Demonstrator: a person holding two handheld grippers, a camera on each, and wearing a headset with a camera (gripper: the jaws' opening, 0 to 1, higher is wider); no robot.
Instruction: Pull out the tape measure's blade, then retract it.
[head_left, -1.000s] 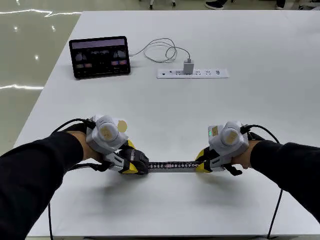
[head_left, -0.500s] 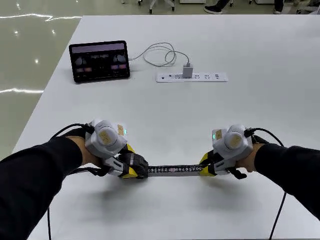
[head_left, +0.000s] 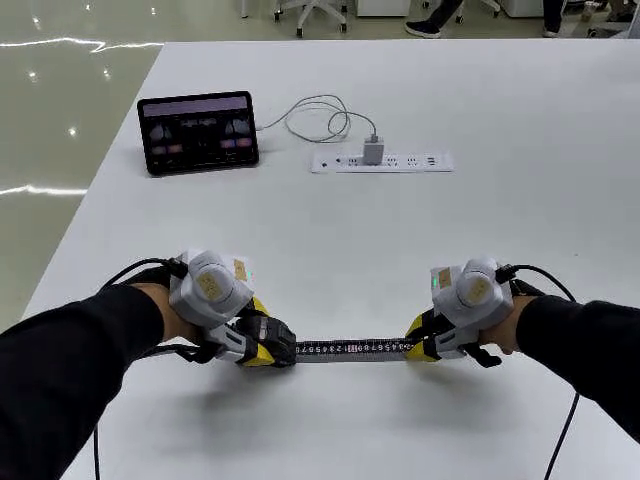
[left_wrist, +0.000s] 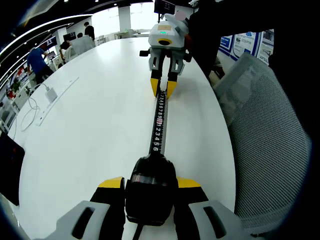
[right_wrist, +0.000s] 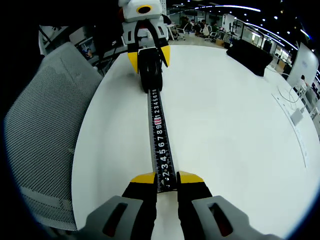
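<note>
Pulling out the blade (right_wrist: 160, 132) looks like the step in hand. It lies flat on the white table (head_left: 400, 250), digits up, straight btwn the two grippers near the table's front edge. Its tip is pinched in the right gripper (right_wrist: 164, 179), jaws closed on it from both sides. The other end runs into the tape measure case (left_wrist: 150, 192), black, clamped btwn the yellow-tipped jaws of the left gripper (head_left: 262, 343) and sitting on the table.

Only a short run is out, so I'd judge the pull early.

To do it well:
- Draw the right gripper away in line w/ the case mouth.
- Hold the blade low and flat, no twist, or it may kink or slip the pinch.
- Left grip must stay firm so the case doesn't slide.
- For the retract, walk the tip back under control, not a free snap.

Tablet (head_left: 197, 131) and power strip (head_left: 382, 161) sit well apart at the far side, no obstruction.
</note>
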